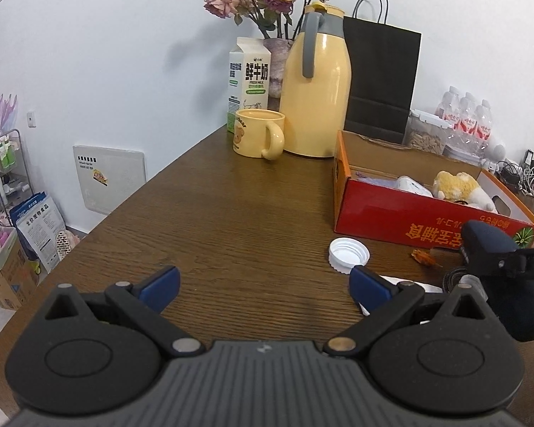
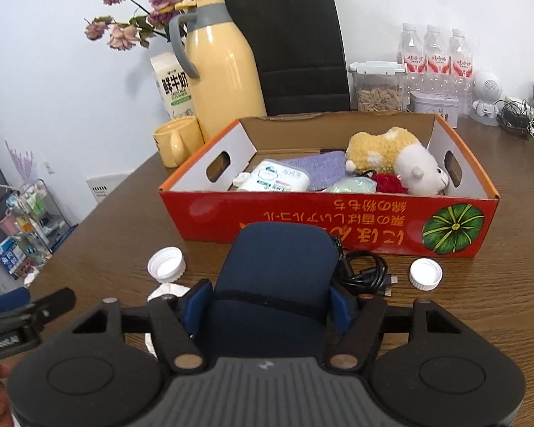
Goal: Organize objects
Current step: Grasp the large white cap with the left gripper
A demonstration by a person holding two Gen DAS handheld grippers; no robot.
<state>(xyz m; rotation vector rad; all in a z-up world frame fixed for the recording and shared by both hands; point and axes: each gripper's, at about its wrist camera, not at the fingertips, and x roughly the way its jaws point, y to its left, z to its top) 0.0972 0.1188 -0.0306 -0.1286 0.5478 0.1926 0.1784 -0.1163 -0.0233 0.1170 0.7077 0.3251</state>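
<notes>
A red cardboard box stands on the wooden table and holds a plush toy, a wipes pack, a purple cloth and a red item. My right gripper is shut on a dark blue pouch just in front of the box. The pouch also shows at the right of the left wrist view. My left gripper is open and empty above bare table, left of the box. A white cap lies near its right finger.
Two white caps, a black cable and crumpled tissue lie before the box. A yellow mug, yellow thermos, milk carton, black bag, snack jar and water bottles stand behind.
</notes>
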